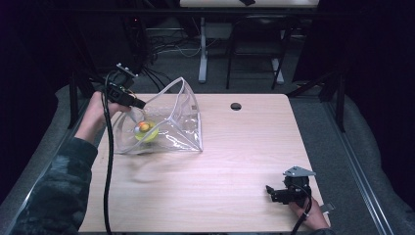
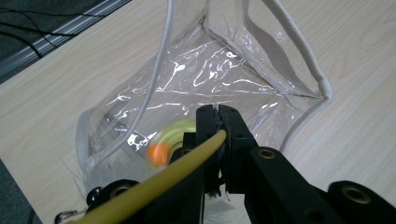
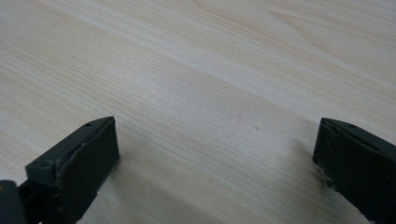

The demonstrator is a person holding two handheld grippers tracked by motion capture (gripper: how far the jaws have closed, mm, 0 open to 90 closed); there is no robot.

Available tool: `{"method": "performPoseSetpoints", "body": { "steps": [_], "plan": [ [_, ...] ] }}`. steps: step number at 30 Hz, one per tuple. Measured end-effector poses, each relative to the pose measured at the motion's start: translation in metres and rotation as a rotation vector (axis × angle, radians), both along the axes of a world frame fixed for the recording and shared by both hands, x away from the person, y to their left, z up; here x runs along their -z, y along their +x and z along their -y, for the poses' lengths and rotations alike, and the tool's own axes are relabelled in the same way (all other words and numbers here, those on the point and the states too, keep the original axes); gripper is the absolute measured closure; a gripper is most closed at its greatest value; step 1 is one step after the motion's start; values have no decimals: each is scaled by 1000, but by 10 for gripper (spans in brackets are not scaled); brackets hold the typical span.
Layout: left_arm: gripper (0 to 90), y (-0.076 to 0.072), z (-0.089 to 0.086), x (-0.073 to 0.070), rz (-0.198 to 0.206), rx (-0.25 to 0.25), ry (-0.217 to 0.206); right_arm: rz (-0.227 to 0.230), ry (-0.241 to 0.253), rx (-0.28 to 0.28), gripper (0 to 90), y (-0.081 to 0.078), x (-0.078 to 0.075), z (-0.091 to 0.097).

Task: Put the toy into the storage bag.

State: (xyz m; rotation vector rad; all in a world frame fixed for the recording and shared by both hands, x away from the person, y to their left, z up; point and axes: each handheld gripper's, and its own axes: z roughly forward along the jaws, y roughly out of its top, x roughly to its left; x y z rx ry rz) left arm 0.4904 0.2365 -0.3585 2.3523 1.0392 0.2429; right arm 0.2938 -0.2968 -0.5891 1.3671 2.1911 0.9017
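Note:
A clear plastic bag (image 1: pixel 171 120) with white trim stands open at the table's left. Inside it lies a yellow-green round item (image 1: pixel 147 132) with an orange ball (image 1: pixel 144 127) on it; both look blurred in the left gripper view, the round item (image 2: pixel 180 130) beside the orange ball (image 2: pixel 158 153). My left gripper (image 1: pixel 139 103) is at the bag's left rim (image 2: pixel 154 88). Its jaws are shut (image 2: pixel 218 111), with the end of a thin yellow cord (image 2: pixel 187 161) pinched between them. My right gripper (image 1: pixel 270 193) rests open low over the table's near right, with only bare wood between its jaws (image 3: pixel 215 144).
The wooden table (image 1: pixel 244 147) has a round cable hole (image 1: pixel 236 106) near its far edge. A black cable (image 1: pixel 107 161) trails from the left gripper along the person's sleeve. Table legs and floor cables lie beyond the far edge.

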Motion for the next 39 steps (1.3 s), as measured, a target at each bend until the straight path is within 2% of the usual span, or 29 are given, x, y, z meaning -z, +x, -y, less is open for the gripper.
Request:
{"method": "performPoseSetpoints", "body": {
  "steps": [9,12,18,36,38,39],
  "plan": [
    [876,9,-2,12,-27,-29,-8,0,1,-1,0,0,0,0],
    [875,12,-1,16,-38,-38,2,2,-1,3,0,0,0,0],
    [876,17,-2,22,-47,-50,-11,0,0,-1,0,0,0,0],
    [868,22,3,35,-105,-54,-14,-2,3,-4,0,0,0,0],
    [866,21,4,36,-94,-49,-5,-2,3,-6,0,0,0,0],
    [866,21,4,38,-102,-46,-7,-2,3,-6,0,0,0,0]
  ]
}}
